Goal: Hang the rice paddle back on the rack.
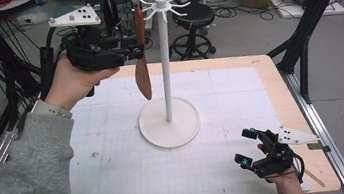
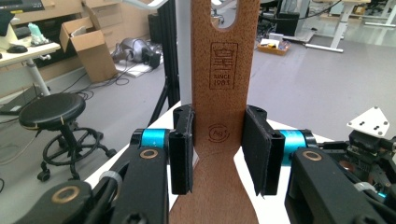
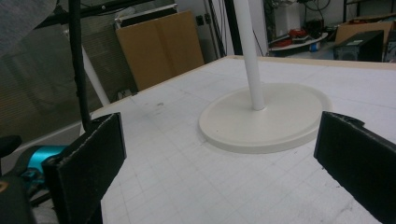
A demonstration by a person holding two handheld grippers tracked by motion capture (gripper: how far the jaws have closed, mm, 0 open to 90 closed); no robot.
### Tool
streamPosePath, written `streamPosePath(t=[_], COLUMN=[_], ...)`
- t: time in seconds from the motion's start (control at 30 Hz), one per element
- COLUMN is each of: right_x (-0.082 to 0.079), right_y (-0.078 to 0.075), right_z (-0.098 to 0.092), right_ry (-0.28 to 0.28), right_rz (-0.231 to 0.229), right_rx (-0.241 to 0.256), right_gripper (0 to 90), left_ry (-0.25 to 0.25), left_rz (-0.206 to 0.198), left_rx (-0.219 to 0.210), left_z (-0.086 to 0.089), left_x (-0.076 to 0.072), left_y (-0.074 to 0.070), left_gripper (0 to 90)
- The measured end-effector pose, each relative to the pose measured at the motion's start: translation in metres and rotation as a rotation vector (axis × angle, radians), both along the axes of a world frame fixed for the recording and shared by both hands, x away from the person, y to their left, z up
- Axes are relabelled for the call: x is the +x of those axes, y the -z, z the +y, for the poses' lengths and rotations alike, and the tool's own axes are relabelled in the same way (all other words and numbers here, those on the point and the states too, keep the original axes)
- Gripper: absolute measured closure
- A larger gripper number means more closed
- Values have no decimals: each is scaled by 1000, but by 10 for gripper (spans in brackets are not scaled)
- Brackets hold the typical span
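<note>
Obstacles, as we count them: one white stand point(image 1: 170, 122), its round base sitting mid-table and its thin pole rising to a ring of hooks point(image 1: 161, 3) at the top. We note a wooden spatula point(image 1: 141, 65) hanging just left of the pole, gripped at its handle by the left gripper point(image 1: 137, 48), so that side of the pole is taken from hook height down to just above the base. The right gripper point(image 1: 249, 146), jaws wide apart, occupies the near right corner of the table point(image 1: 121, 184). Open passage: the whole near-left gridded surface, the strip behind the base, the right side of the pole, and the stretch between base and right gripper.
</note>
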State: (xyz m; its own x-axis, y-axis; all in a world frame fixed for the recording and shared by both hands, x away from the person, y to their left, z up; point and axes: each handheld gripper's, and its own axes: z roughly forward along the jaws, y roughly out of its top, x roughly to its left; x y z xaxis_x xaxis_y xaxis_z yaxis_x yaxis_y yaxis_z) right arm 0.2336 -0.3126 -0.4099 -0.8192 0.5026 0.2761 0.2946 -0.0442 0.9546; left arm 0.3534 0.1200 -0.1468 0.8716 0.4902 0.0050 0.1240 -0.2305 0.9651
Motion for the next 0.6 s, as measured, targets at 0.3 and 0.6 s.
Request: streamPosePath(t=[0.3,0.6], right_x=[0,1], right_y=[0,0], right_z=[1,1], right_ry=[-4,-3], right_rz=[2,1], right_rx=[-2,-2], right_gripper=[11,11], left_ry=[1,0], left_rz=[-7,-6], left_rx=[5,10], left_z=[0,-5], left_x=[-5,-3], left_y=[-2,-2], left_gripper=[650,649])
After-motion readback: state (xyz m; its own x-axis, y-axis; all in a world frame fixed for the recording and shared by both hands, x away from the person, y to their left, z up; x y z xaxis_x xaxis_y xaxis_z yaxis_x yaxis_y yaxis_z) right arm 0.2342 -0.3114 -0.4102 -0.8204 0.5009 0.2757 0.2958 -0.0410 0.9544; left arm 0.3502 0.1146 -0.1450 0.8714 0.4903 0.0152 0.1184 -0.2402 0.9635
